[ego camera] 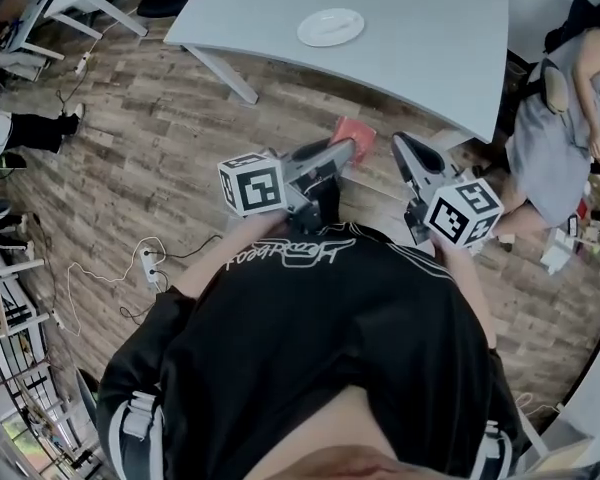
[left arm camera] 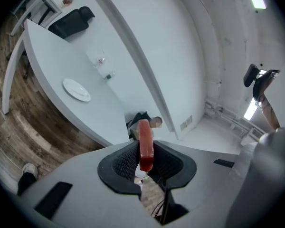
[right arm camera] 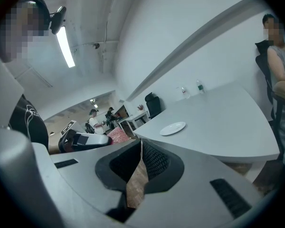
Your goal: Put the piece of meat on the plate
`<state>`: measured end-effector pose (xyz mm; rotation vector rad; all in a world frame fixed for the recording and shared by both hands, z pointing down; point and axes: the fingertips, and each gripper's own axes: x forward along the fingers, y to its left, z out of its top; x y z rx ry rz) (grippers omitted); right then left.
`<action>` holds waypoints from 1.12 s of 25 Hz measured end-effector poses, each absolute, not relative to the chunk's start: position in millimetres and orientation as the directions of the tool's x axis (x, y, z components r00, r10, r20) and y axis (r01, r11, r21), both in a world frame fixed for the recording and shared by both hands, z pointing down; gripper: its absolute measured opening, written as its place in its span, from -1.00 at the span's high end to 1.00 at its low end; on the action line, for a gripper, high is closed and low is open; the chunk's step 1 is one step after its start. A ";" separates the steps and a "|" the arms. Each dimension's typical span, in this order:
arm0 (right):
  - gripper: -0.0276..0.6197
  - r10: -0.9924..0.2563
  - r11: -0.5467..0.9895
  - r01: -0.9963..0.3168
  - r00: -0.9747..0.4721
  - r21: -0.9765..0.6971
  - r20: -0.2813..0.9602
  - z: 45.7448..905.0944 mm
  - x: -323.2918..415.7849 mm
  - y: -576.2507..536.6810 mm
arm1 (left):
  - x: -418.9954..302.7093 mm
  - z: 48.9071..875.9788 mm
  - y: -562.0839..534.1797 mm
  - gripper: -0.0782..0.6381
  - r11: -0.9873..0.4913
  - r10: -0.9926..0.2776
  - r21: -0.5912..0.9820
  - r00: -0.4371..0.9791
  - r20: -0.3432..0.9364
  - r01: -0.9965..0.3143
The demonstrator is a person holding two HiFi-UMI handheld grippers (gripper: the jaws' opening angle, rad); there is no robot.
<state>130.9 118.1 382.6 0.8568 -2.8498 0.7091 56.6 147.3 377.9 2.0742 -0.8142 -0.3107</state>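
Note:
A thin red piece of meat [left arm camera: 145, 144] stands on edge between the jaws of my left gripper [left arm camera: 145, 151], which is shut on it. From above, the meat [ego camera: 355, 130] sticks out past the left gripper [ego camera: 342, 150], over the wooden floor short of the table. The white plate [ego camera: 330, 27] lies on the grey table [ego camera: 430, 28], and shows as the plate [left arm camera: 76, 89] and the plate [right arm camera: 173, 128] in the gripper views. My right gripper [ego camera: 402, 146] is beside the left. In its own view the right gripper [right arm camera: 140, 145] has its jaw tips together and holds nothing.
A seated person in grey [ego camera: 558, 133] is at the table's right end. A black chair [left arm camera: 71, 20] stands behind the table, and small bottles [left arm camera: 104, 68] stand on it. A table leg [ego camera: 223, 74] slants down to the floor. A power strip with cables [ego camera: 150, 265] lies at the left.

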 end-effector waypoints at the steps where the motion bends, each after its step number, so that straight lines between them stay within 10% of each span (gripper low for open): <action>1: 0.87 -0.504 0.734 -0.543 -0.838 -0.409 0.208 383.0 129.3 111.8 | 55.3 378.3 140.5 0.54 -0.417 -0.647 0.799 0.759 0.074 -0.434; 28: 0.87 -0.572 0.555 -0.648 -0.753 -0.523 0.326 428.7 57.2 -132.4 | -32.1 415.1 -131.0 0.54 -0.435 -0.528 0.744 0.813 0.246 -0.507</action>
